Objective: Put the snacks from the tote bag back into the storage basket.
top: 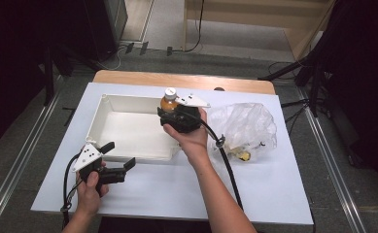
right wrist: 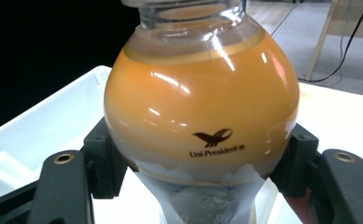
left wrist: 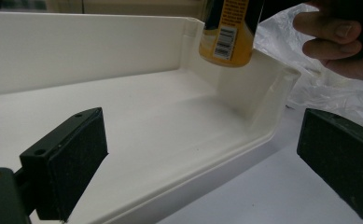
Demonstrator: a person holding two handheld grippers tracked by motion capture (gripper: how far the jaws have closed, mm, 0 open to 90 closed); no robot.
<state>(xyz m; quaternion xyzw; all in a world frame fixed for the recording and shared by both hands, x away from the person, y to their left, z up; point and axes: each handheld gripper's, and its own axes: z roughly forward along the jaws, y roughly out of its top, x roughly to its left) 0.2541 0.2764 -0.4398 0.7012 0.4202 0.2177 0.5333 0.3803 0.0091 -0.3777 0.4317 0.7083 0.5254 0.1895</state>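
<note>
A bottle of orange drink (top: 168, 100) with a white cap hangs upright over the right end of the white tray (top: 110, 107). My right gripper (top: 176, 115) is shut on it; in the right gripper view both jaws press the bottle (right wrist: 200, 116) at its labelled waist. In the left gripper view the bottle's base (left wrist: 227, 35) hovers above the tray's far corner (left wrist: 268, 79), off the floor. My left gripper (top: 119, 155) stands open at the tray's front left edge, jaws wide apart with nothing between them (left wrist: 202, 163).
A crumpled clear plastic bag (top: 245, 127) with a small item inside lies right of the tray. All rests on a white sheet (top: 177, 189) over a wooden table (top: 143, 77). The right gripper's cable (top: 228, 162) trails toward the front edge.
</note>
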